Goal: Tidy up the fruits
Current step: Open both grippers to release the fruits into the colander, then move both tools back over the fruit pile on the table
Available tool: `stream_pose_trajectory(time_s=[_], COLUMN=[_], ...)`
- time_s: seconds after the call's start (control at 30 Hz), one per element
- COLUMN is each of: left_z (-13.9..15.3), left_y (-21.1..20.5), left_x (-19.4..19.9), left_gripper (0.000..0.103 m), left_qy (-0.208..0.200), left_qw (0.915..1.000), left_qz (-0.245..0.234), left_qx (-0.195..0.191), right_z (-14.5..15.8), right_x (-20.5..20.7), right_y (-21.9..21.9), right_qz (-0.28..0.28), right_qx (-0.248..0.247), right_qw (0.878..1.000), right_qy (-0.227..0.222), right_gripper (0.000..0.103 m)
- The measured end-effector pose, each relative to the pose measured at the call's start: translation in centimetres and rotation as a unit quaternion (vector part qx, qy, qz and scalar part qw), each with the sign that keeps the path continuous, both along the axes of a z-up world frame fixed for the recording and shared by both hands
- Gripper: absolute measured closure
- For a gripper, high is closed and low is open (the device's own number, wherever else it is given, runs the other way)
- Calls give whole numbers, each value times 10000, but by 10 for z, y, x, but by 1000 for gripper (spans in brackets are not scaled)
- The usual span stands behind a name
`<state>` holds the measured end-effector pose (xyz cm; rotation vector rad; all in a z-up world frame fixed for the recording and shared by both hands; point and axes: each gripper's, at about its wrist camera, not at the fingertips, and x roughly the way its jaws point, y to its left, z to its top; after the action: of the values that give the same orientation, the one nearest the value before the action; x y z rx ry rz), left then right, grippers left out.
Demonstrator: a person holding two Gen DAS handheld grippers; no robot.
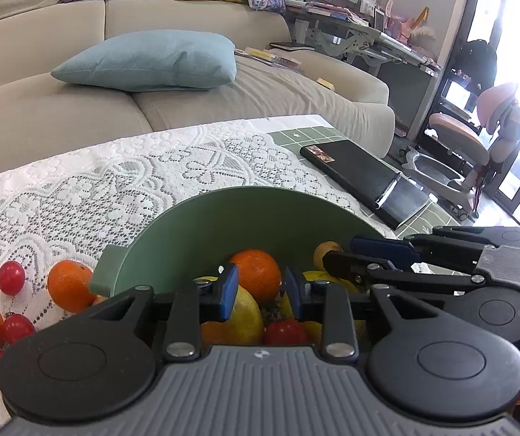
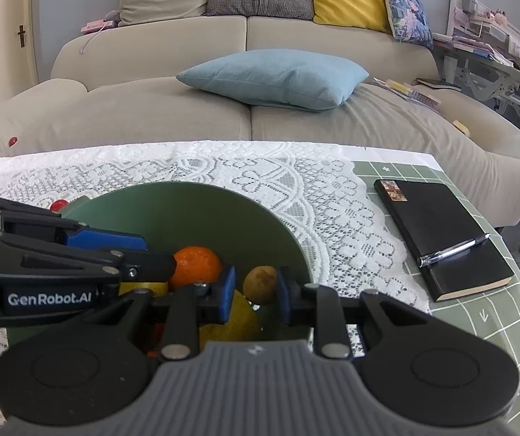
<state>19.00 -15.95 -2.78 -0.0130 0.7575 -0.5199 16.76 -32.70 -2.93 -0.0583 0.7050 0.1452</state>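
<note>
Your left hand-held gripper [image 1: 261,296] hangs over the round green plastic bowl [image 1: 223,218], blue pads a narrow gap apart, nothing pinched between them. Just beyond its tips, inside the bowl: a round orange [image 1: 256,274]; below them a yellow fruit [image 1: 247,318] and a small red tomato [image 1: 285,331].

Your right hand-held gripper [image 2: 254,292] sits over the same bowl from the other side, pads narrow and apart, gripping nothing. A small brown oval fruit [image 2: 260,283] lies in the bowl beyond the gap; whether the pads touch it, cannot tell.

Left of your left hand-held gripper, on the white lace cloth [image 1: 114,181] covering the bench: two loose oranges [image 1: 69,285] and several red tomatoes [image 1: 11,278]. Well right of your right hand-held gripper: a black notebook [image 2: 441,236] with a pen [image 2: 452,250] across it.
</note>
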Motion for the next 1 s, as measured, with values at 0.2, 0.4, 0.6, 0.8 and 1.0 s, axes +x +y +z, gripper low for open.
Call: stream_pose_trajectory(time_s=[0.2,0.4,0.6,0.8,1.0], left_z=[5,12,20,28,35], left_y=[6,13,27,46,74], left_x=[-5,-13,-26,-45,-61], left_gripper=[48,39,38,38,38], left_qy=[6,-26,-110,-289,-502], left_qw=[9999,9995,9983,9963,9950], left_qz=[110,134,254,404,666], left_qx=[-97,-279,-510,-698,-554], right_z=[3,10,19,28,33], right_x=[-6,-16,-33,-52,-66], right_y=[-4,-7,1,13,37], right_qz=[-35,-102,-80,-46,157], right_qx=[114,193,175,265,275], right_qw=[9999,9996,9990,9973,9956], right_qy=[-31,-162,-411,-685,-886], right_gripper=[78,68,56,43,37])
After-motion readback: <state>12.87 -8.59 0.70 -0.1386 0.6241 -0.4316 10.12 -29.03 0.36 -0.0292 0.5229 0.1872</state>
